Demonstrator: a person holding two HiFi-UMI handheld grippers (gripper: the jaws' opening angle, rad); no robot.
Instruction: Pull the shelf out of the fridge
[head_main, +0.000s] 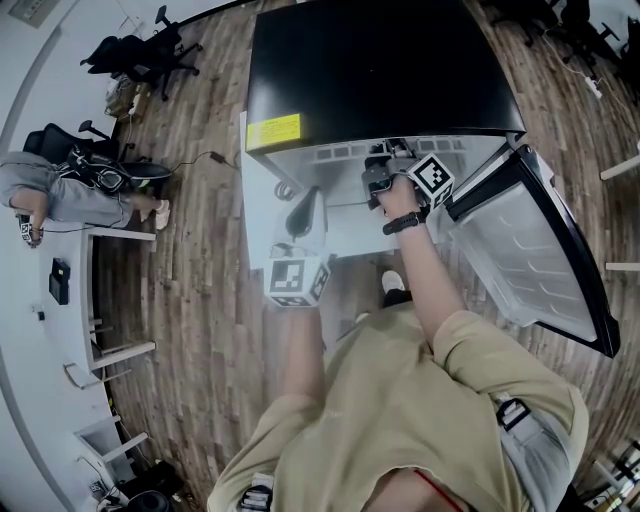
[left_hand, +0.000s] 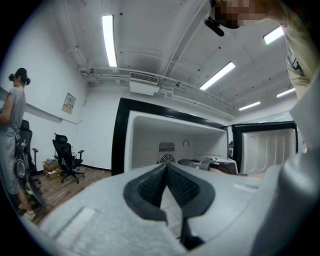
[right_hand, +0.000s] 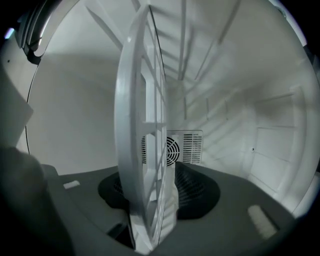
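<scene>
White grid shelf (right_hand: 136, 100) stands edge-on, its front rim clamped between the right tool (right_hand: 152, 187) pads; left tool (left_hand: 166, 166) closed together, empty.

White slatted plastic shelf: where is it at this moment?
In the right gripper view, the white slatted plastic shelf shows edge-on, gripped between the pads of the right claw, inside the white fridge, in front of its round fan vent.
</scene>
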